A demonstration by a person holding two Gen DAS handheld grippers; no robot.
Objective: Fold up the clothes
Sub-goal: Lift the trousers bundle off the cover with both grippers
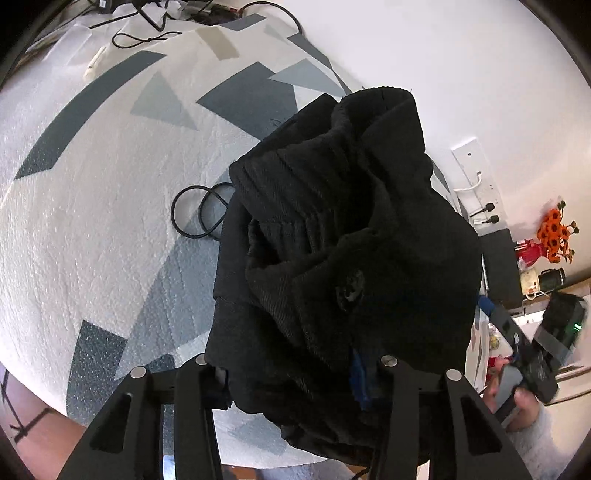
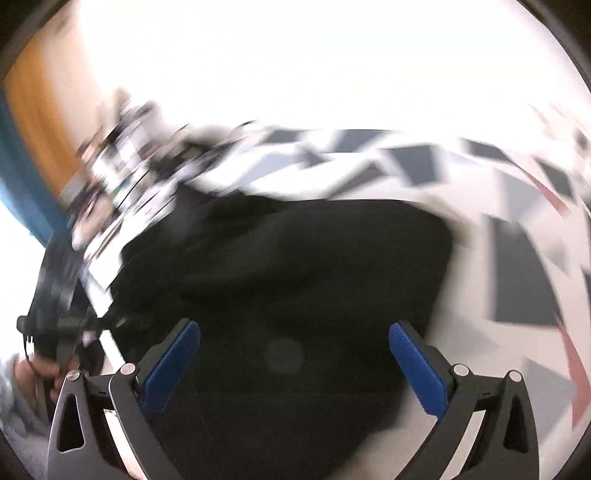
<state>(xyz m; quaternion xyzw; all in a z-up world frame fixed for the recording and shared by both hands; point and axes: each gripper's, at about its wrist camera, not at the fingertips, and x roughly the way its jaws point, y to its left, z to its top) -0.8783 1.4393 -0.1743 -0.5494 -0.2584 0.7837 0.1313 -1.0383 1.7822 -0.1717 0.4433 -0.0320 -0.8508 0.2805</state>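
Note:
A black garment point(image 1: 351, 221) with a gathered waistband is bunched up in front of me in the left wrist view. It fills the gap between the fingers of my left gripper point(image 1: 291, 369), which is shut on the cloth; only a strip of one blue pad point(image 1: 357, 376) shows. The right wrist view is blurred. There my right gripper point(image 2: 293, 328) stands open, its blue pads point(image 2: 173, 365) wide apart and bare, just above the black garment point(image 2: 277, 258) spread on the bed.
The bed cover point(image 1: 92, 203) is white with grey triangles. A looped black cable point(image 1: 199, 214) lies beside the garment, and more cables point(image 1: 147, 33) at the far end. A wall socket point(image 1: 476, 184) and orange flowers point(image 1: 554, 232) are at right. A hand point(image 1: 524, 402) holds the other gripper.

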